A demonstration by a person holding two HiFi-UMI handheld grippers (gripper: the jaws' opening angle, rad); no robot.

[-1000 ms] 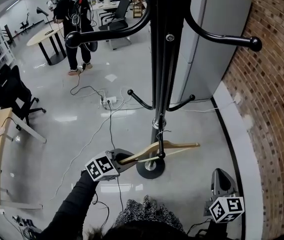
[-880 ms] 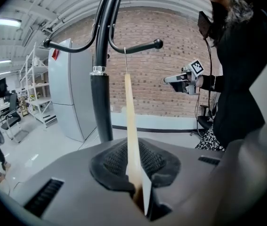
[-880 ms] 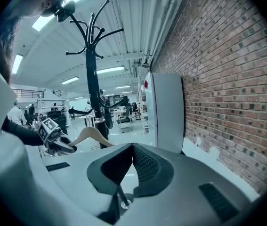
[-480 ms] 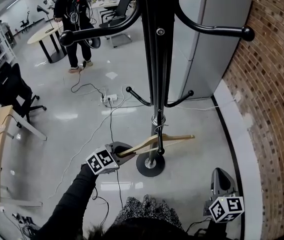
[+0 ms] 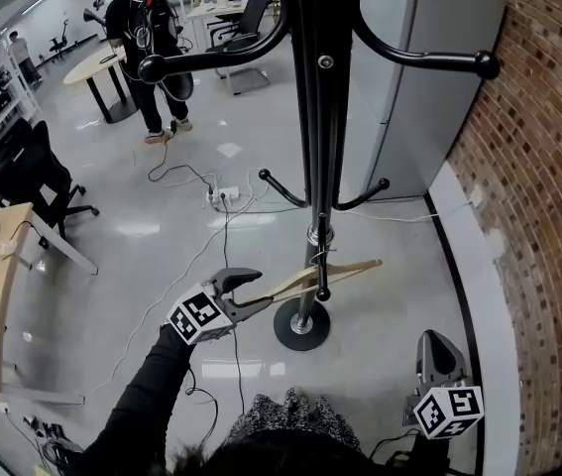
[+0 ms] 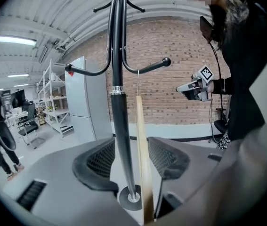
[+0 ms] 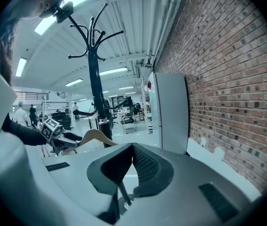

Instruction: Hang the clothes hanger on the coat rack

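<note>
The black coat rack (image 5: 308,117) stands in the middle of the head view. A wooden clothes hanger (image 5: 332,271) hangs by its wire hook from a low arm of the rack (image 6: 147,68). My left gripper (image 5: 251,292) is at the hanger's left end. Its jaws have just been opening and now stand open, and the wooden bar (image 6: 141,154) runs between them with neither pad pressing on it. My right gripper (image 5: 435,350) is low at the right, away from the rack. It is shut on nothing (image 7: 131,147).
A brick wall (image 5: 538,167) and a grey cabinet (image 5: 409,97) stand to the right of the rack. Cables and a power strip (image 5: 223,196) lie on the floor behind it. A person (image 5: 147,58) stands at the far left by tables and office chairs.
The left jaws have let go of the hanger's end and stand wide apart. The left gripper has risen slightly. The hanger stays on the rack's arm. The right gripper has not moved.
</note>
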